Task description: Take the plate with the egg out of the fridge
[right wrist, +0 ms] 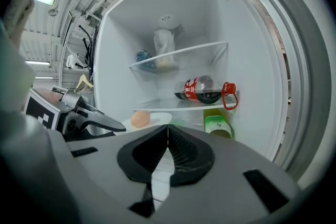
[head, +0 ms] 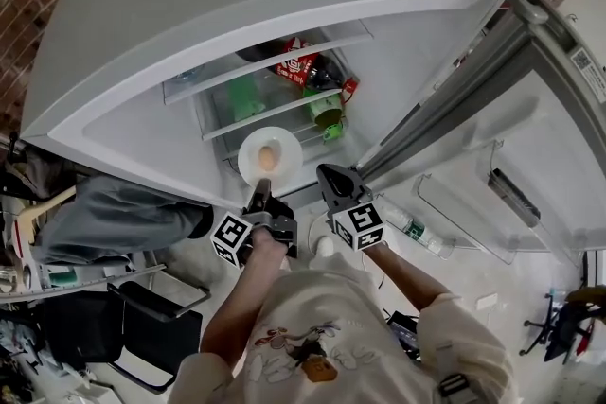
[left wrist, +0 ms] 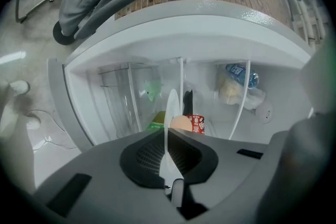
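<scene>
A white plate (head: 284, 149) with a brown egg (head: 268, 157) on it hangs level at the mouth of the open fridge (head: 189, 24), just in front of the shelves. My left gripper (head: 260, 188) is shut on the plate's near rim. In the left gripper view the plate (left wrist: 171, 113) shows edge-on between the jaws, with the egg (left wrist: 181, 123) to its right. My right gripper (head: 328, 173) hovers just right of the plate, shut on nothing. The right gripper view shows the plate (right wrist: 157, 118) and egg (right wrist: 139, 119) to the left of the jaws.
On the fridge shelves lie a cola bottle (right wrist: 202, 89), a green container (right wrist: 216, 126) and a water bottle (right wrist: 142, 55). The open fridge door (head: 530, 137) with its racks stands to the right. A grey jacket (head: 114, 218) and a black chair (head: 151, 326) are at left.
</scene>
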A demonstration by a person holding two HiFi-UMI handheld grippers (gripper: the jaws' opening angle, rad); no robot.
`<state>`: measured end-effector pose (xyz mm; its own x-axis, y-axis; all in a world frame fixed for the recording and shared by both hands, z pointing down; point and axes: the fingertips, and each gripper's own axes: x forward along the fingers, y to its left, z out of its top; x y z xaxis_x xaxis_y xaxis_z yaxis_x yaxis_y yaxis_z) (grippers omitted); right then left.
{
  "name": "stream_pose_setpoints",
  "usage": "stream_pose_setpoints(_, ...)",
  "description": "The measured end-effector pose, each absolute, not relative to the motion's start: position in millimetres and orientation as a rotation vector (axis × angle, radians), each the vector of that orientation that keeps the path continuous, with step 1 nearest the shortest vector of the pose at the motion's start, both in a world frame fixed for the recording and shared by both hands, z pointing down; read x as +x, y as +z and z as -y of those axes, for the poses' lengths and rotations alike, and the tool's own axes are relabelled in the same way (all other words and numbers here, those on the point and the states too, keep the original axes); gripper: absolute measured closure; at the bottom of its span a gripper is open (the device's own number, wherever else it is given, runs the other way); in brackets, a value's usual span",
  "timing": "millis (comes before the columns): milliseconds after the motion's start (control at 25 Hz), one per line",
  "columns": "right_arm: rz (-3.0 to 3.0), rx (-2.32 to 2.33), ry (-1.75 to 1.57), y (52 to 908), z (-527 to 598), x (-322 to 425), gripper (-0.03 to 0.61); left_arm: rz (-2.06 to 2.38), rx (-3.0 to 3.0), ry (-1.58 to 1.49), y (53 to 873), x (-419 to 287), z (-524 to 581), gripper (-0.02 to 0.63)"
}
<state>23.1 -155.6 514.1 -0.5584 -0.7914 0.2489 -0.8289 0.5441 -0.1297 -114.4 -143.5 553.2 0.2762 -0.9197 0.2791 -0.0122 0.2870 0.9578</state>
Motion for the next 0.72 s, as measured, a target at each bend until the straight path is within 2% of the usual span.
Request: stream_pose_setpoints(720, 2.683, 1.357, 0.325, 483, 128, 18, 0.571, 1.04, 1.105, -0.775, 538, -113, 112, 0.597)
